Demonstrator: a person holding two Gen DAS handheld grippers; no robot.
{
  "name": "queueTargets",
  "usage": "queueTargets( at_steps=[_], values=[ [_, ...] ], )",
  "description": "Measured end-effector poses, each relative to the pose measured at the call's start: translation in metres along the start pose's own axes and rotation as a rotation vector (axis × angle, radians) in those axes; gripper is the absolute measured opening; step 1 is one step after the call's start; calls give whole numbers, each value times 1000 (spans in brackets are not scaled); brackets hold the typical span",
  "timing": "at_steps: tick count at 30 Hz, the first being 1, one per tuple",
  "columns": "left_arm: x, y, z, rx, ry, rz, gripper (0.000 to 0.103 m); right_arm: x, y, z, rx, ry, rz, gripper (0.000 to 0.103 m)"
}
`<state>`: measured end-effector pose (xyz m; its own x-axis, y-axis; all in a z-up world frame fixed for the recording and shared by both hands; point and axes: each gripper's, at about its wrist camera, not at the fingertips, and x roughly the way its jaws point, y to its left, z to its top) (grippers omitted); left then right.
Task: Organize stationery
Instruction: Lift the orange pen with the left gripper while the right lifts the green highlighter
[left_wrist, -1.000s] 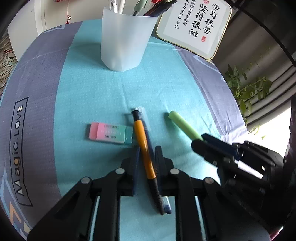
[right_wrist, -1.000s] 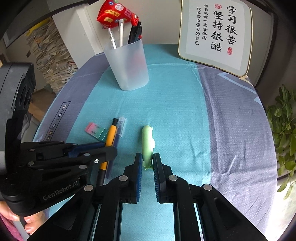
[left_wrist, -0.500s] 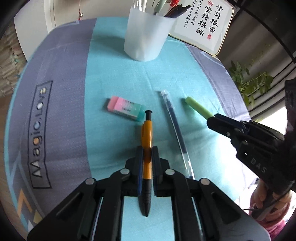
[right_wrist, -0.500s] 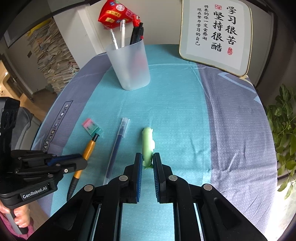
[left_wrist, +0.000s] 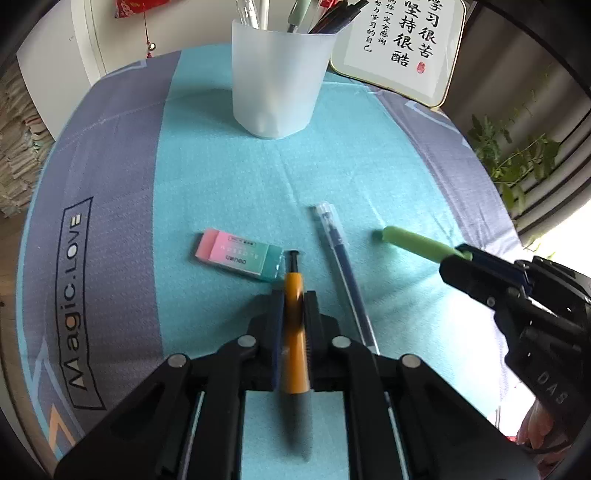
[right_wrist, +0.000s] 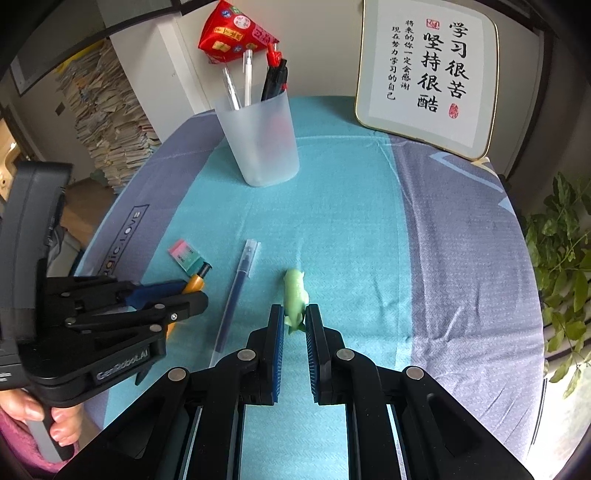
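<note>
My left gripper (left_wrist: 293, 301) is shut on an orange pen (left_wrist: 294, 332) with a black tip, which points toward the cup. My right gripper (right_wrist: 294, 314) is shut on the near end of a light green pen (right_wrist: 294, 291). The left gripper (right_wrist: 192, 293) with the orange pen (right_wrist: 197, 282) shows at the left of the right wrist view, and the right gripper (left_wrist: 456, 258) with the green pen (left_wrist: 417, 243) shows at the right of the left wrist view. A blue clear-barrel pen (left_wrist: 341, 258) and a pink-green eraser (left_wrist: 238, 253) lie on the cloth. A frosted cup (left_wrist: 275, 81) of pens stands at the back.
A framed calligraphy board (right_wrist: 424, 74) leans at the back right. A red packet (right_wrist: 232, 35) hangs behind the cup (right_wrist: 260, 138). A plant (right_wrist: 565, 266) is past the table's right edge, and paper stacks (right_wrist: 110, 118) are at the left. The teal and grey tablecloth (left_wrist: 110, 184) covers the table.
The left gripper picked the orange pen away from the blue pen and now holds it lifted, pointing toward the cup. The blue pen lies alone. The right gripper kept still on the green pen.
</note>
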<state>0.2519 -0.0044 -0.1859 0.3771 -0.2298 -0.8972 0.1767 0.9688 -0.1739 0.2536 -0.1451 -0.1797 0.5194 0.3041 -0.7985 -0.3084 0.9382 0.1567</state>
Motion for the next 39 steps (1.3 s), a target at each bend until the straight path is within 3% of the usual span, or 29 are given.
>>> queueTargets(
  at_steps=[12, 14, 22, 25, 32, 39],
  values=[
    [-72, 4, 8, 9, -195, -37, 8, -36, 13, 30, -40, -113, 21, 9],
    [-76, 5, 8, 6, -204, -38, 8, -31, 16, 33, -70, -80, 8, 9],
    [-87, 7, 0, 2, -220, -52, 8, 36, 22, 25, -214, 196, -85, 13],
    [-93, 7, -2, 0, -233, -53, 8, 48, 28, 26, -265, 204, -113, 14],
    [-102, 11, -3, -8, -256, -51, 8, 59, 31, 35, -263, 207, -91, 13],
    [-99, 13, -1, -9, -255, -37, 8, 25, 34, 38, -229, 133, -75, 13]
  ],
)
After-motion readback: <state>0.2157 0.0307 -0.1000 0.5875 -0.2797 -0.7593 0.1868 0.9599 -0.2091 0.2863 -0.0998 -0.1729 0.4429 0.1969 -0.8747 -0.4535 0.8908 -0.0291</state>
